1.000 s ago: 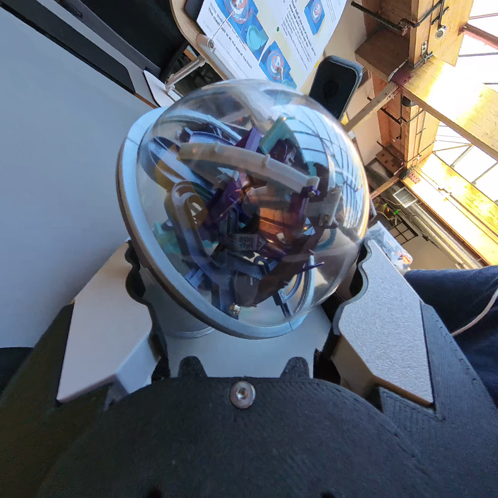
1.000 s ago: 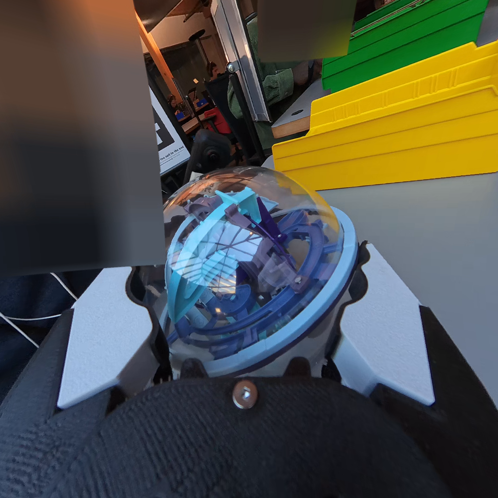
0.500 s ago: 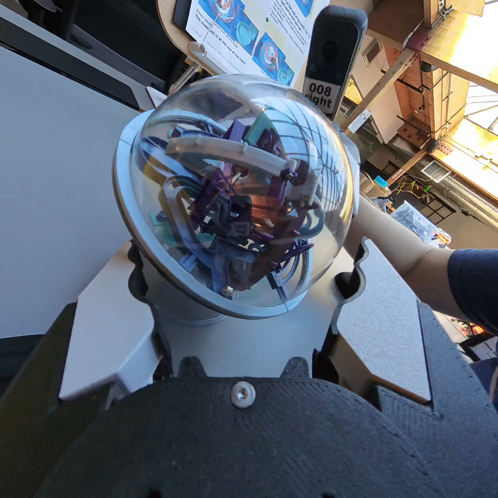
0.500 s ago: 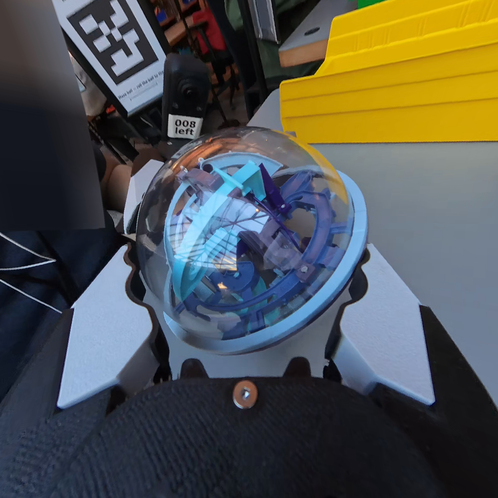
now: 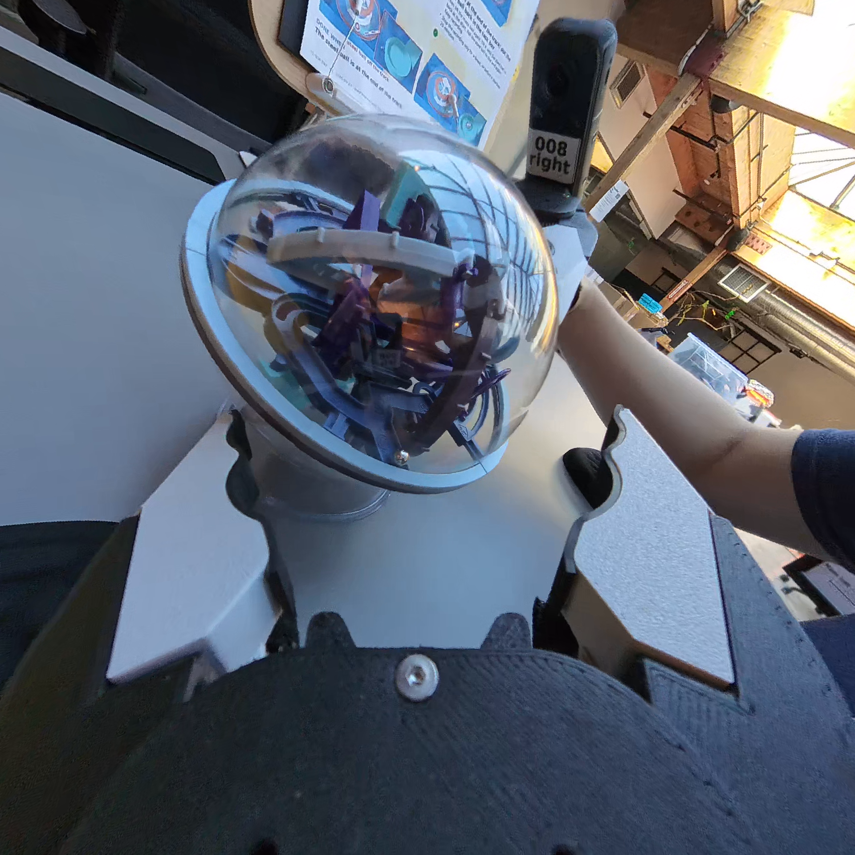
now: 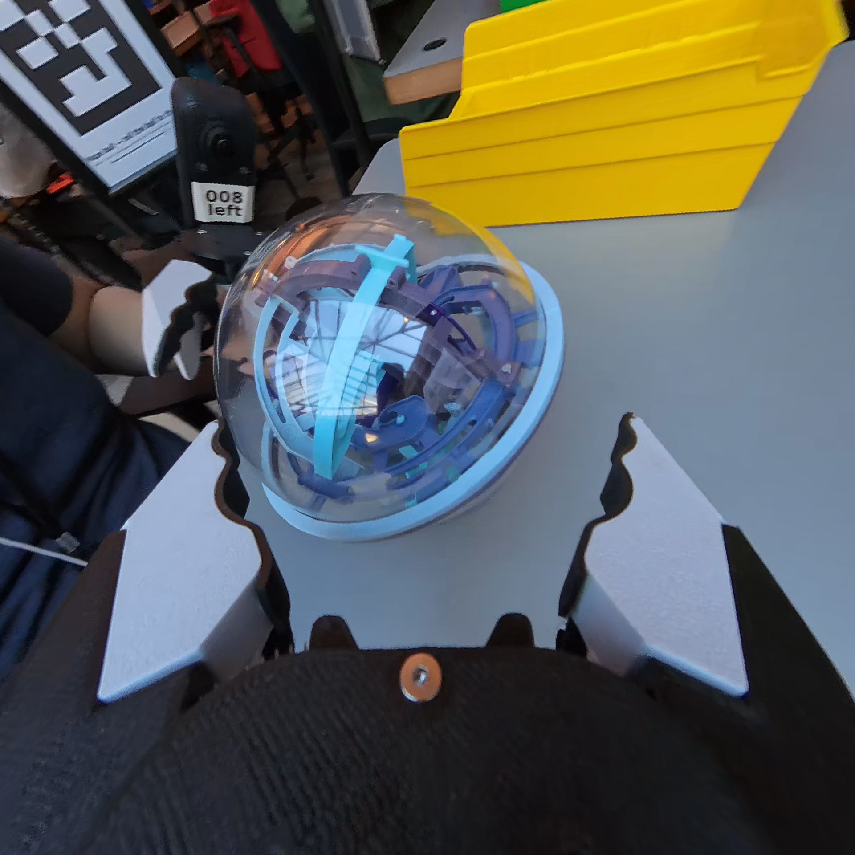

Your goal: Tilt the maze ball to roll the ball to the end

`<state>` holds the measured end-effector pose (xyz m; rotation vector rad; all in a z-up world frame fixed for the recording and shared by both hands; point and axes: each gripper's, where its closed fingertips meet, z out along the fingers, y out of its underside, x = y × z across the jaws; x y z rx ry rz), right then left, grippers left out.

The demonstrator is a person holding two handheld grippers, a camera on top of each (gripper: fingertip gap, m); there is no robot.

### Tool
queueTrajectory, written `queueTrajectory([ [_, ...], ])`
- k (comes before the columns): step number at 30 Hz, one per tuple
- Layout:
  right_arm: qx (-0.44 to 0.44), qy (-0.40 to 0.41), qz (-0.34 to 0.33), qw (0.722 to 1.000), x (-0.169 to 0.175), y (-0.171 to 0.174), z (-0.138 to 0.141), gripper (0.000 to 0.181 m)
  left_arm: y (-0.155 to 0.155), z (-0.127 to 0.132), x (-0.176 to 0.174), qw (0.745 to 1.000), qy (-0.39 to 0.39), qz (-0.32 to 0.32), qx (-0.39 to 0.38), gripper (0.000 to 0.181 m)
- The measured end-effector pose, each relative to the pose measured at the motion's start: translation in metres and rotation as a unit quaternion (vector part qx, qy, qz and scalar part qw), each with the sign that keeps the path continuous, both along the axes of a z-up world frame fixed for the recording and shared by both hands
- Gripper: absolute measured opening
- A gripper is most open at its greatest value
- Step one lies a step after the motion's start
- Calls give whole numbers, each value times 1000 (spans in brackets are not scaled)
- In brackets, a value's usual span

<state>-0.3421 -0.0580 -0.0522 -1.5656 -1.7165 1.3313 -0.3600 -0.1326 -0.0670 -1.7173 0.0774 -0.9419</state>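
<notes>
The maze ball [image 5: 370, 296], tilted on the grey table [image 6: 694, 324] near its yellow-bin [image 6: 601, 129] edge, is flanked by the spread, seemingly non-touching fingers of the left gripper [image 5: 421, 462] and right gripper [image 6: 421, 467], its steel ball [image 5: 401, 457] seen low by the rim.
</notes>
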Motion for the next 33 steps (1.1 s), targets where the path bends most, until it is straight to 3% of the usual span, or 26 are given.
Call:
queueTrajectory([
  [3, 36, 29, -63, 997, 11, 8, 6, 156, -9, 10, -9, 999, 32, -7, 28, 146],
  [8, 105, 92, -150, 979, 32, -5, 11, 155, -12, 31, -39, 977, 159, -21, 139, 136],
  [12, 124, 127, -211, 961, 35, -27, -3, 155, 2, 18, -47, 946, 250, -91, 186, 142],
  [17, 188, 111, -270, 938, 30, -38, -13, 156, 23, 7, -37, 927, 271, -171, 194, 149],
  [23, 199, 93, -276, 936, 20, -41, -18, 156, 30, -11, -26, 908, 305, -225, 180, 157],
  [33, 219, 86, -286, 929, 7, -40, -22, 154, 32, -18, -23, 899, 334, -218, 182, 146],
])
